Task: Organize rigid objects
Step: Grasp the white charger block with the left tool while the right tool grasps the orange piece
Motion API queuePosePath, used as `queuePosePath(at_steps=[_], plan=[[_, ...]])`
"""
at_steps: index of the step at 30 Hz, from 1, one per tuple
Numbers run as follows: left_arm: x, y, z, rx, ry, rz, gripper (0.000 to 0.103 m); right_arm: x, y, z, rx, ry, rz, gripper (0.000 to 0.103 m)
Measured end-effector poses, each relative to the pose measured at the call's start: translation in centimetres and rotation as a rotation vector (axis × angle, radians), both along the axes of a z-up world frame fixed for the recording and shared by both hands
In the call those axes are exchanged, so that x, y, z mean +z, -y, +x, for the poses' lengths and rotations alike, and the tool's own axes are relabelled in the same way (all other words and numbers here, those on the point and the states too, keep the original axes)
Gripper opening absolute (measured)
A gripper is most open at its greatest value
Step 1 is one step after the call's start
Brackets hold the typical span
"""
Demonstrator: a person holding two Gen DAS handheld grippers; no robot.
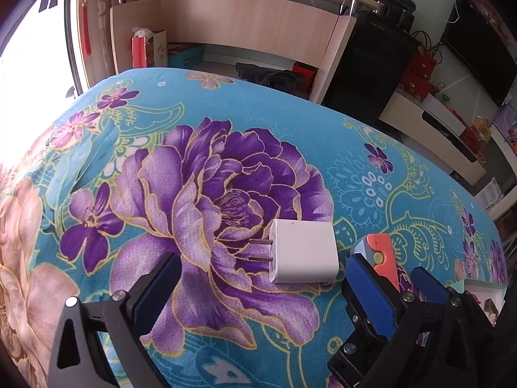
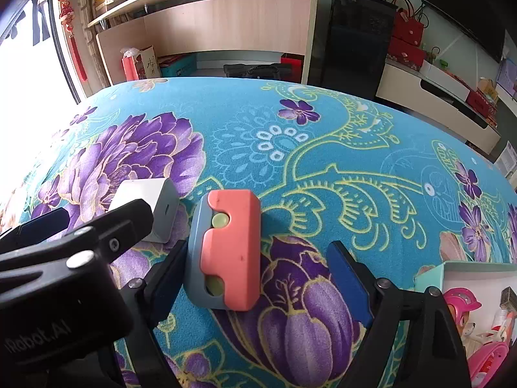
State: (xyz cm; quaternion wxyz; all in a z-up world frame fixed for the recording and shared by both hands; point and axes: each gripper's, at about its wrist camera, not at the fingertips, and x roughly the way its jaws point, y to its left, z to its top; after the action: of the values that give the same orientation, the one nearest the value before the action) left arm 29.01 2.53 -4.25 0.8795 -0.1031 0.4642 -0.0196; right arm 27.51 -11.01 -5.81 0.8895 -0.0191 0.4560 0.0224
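Left gripper (image 1: pixel 258 286) open around the white charger (image 1: pixel 303 251) at lower centre. Right gripper (image 2: pixel 258 278) open, straddling the pink-and-grey block (image 2: pixel 231 252), pads clear, on the floral cloth (image 2: pixel 323 148).

Pink and grey toy block (image 2: pixel 227 252) on flowery blue cloth (image 2: pixel 323 148), between wide-open right gripper (image 2: pixel 258 278) fingers, white plug (image 2: pixel 152 207) just left of block, left gripper (image 2: pixel 77 245) over plug
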Motion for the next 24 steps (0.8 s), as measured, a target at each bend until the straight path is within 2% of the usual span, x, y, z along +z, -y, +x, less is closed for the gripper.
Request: queuePosePath(at_steps=[7, 9, 19, 24], plan=[[-0.5, 1.2, 0.4, -0.027, -0.001, 0.015, 0.101, 0.1, 1.5, 0.1, -0.040, 0.010, 0.021, 0.075], [-0.7, 1.3, 0.5, -0.029, -0.006, 0.016, 0.094, 0.2, 1.8, 0.0, -0.049, 0.013, 0.027, 0.071], [-1.0, 2.0, 0.8, -0.042, 0.014, 0.055, 0.081, 0.4, 3.5, -0.3, -0.089, 0.024, 0.041, 0.051], [-1.0, 2.0, 0.9, -0.048, 0.022, 0.052, 0.068, 0.5, 4.0, -0.3, -0.098, 0.025, 0.048, 0.044]])
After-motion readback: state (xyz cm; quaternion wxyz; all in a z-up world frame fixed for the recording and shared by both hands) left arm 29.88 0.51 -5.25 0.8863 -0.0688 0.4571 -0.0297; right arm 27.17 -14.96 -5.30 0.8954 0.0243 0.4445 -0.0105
